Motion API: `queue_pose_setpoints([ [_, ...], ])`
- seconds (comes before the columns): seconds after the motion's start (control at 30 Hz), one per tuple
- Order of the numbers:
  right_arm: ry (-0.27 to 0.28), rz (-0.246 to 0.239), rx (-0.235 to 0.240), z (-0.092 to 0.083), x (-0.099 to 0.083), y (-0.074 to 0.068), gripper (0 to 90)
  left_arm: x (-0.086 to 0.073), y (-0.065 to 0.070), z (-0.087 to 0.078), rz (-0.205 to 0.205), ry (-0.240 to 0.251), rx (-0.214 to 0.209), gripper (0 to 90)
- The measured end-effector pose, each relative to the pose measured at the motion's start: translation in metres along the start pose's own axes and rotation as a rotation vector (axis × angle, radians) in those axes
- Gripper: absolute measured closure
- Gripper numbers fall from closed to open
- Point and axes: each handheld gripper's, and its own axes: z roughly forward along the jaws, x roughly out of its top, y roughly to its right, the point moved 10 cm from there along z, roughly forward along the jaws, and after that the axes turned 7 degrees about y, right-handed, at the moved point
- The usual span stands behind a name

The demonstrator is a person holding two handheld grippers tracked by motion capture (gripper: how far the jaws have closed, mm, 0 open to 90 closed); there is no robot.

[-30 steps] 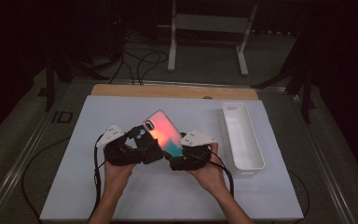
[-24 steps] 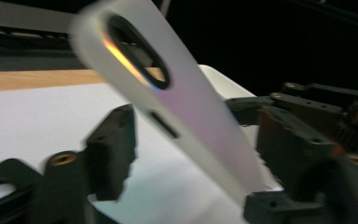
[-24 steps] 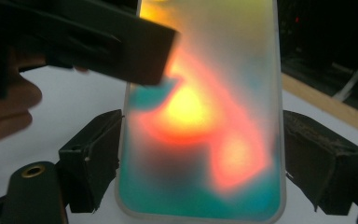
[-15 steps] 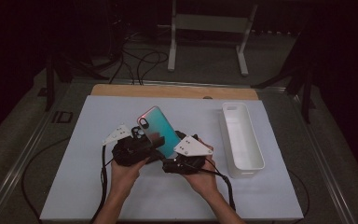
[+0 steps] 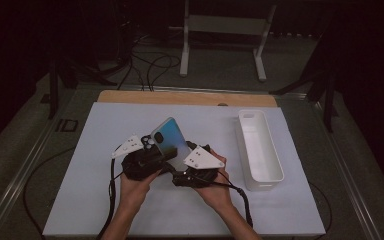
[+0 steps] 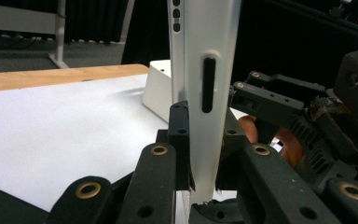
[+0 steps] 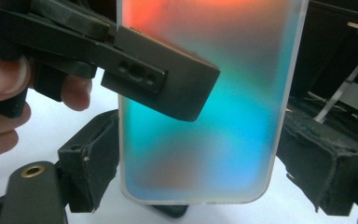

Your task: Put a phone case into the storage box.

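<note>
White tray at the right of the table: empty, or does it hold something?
Empty. The high view shows the white tray's bare white floor along its whole length, with nothing lying in it.

The phone case (image 7: 200,107) runs off the top edge in both gripper views; the left tongs (image 5: 152,155) hide its lower corner from above.
</note>
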Motion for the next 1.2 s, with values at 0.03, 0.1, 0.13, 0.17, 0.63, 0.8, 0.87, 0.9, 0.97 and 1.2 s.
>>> queue_pose_setpoints([
  [0.03,-0.004,-0.002,-0.002,0.0004,-0.0006,-0.0001,16.1,-0.0004,-0.0004,0.0000,0.005,-0.002,0.004,80.7],
  [0.1,-0.005,-0.004,-0.003,0.0009,-0.0008,-0.0003,16.1,-0.0006,-0.0006,-0.0001,0.006,-0.002,0.008,80.7],
  [0.13,-0.005,-0.009,-0.007,0.0015,-0.0009,-0.0007,16.1,-0.0006,-0.0007,-0.0001,0.005,0.000,0.010,80.8],
  [0.17,-0.006,-0.016,-0.011,0.0016,-0.0009,-0.0004,16.1,-0.0004,-0.0009,0.0000,0.002,0.004,0.013,80.8],
  [0.63,-0.004,-0.019,-0.052,0.0025,-0.0004,-0.0014,16.1,0.0007,-0.0030,0.0003,0.004,0.037,0.037,80.2],
  [0.8,-0.004,0.017,-0.038,0.0025,-0.0007,-0.0029,15.9,0.0014,-0.0028,-0.0003,0.002,0.053,0.038,80.2],
  [0.87,-0.007,0.027,-0.037,0.0023,-0.0012,-0.0031,15.9,0.0014,-0.0028,-0.0002,0.001,0.057,0.036,80.2],
  [0.9,-0.006,0.028,-0.035,0.0023,-0.0012,-0.0032,15.9,0.0014,-0.0028,-0.0001,0.000,0.058,0.035,80.2],
  [0.97,-0.006,0.030,-0.035,0.0022,-0.0012,-0.0030,15.9,0.0016,-0.0030,0.0001,0.000,0.058,0.035,80.2],
  [1.2,-0.013,0.045,-0.004,0.0031,-0.0022,-0.0056,15.8,0.0019,-0.0036,0.0010,-0.001,0.063,0.041,83.0],
])
